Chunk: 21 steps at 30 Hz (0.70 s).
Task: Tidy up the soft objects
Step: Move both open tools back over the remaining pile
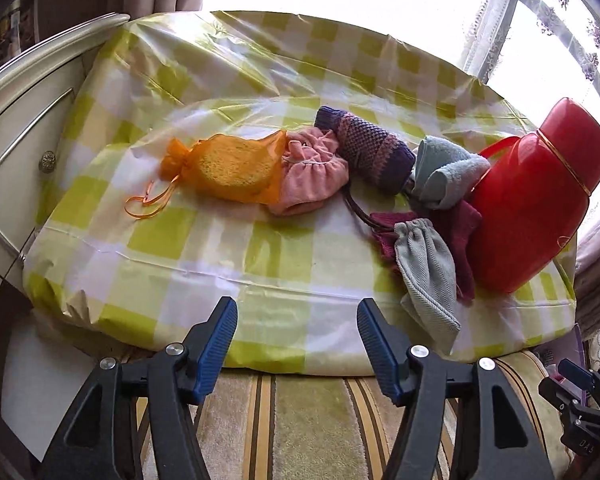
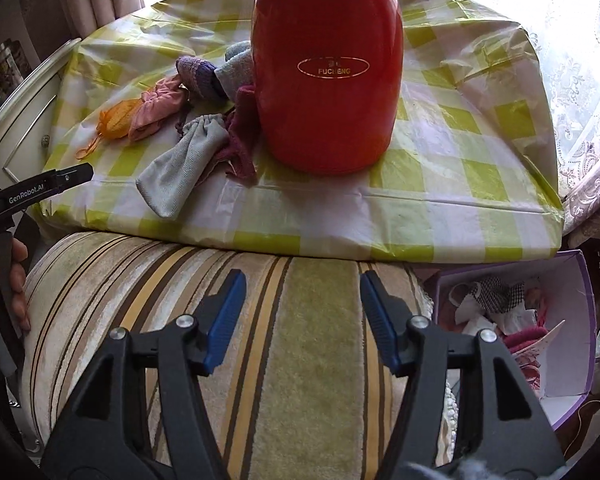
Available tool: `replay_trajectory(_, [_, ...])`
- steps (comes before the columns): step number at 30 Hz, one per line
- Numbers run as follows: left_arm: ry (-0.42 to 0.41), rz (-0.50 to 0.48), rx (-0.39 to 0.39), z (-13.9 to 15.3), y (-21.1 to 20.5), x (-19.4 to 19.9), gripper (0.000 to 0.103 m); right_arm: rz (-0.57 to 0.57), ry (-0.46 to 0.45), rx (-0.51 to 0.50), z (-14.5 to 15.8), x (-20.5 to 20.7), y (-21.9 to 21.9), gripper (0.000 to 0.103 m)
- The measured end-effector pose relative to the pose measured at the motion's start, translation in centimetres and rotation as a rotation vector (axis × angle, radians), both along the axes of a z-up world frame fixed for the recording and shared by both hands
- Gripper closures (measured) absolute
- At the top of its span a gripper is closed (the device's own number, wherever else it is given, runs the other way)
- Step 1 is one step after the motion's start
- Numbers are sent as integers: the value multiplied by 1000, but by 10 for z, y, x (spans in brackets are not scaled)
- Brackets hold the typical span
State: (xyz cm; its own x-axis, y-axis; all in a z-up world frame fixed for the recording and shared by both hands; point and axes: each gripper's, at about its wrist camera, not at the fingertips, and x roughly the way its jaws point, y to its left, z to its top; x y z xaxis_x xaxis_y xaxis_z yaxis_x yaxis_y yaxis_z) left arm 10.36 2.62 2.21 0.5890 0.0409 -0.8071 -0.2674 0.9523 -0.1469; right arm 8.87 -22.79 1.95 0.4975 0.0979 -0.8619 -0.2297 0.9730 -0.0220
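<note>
My 2 grippers, left and right, are open and empty. The grey pouch lies at 1 o'clock (nearest); I should pinch only its cloth.

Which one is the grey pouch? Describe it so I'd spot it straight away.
Find the tall red flask on the checked tablecloth. Just left of its base, over a maroon cloth, lies the grey pouch, reaching the table's near edge. It is the only plain grey herringbone bag, gathered shut by a drawstring.
</note>
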Motion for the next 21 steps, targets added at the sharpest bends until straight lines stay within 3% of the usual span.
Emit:
replay_trajectory(10, [-1, 69, -27, -6, 23, 17, 30, 37, 0, 95, -8, 38, 46, 40])
replay_trajectory(14, [-1, 87, -31, -8, 30, 22, 23, 40, 30, 137, -16, 59, 63, 40])
replay_trajectory(21, [9, 119, -42, -13, 41, 28, 21, 58, 79, 167, -34, 89, 90, 40])
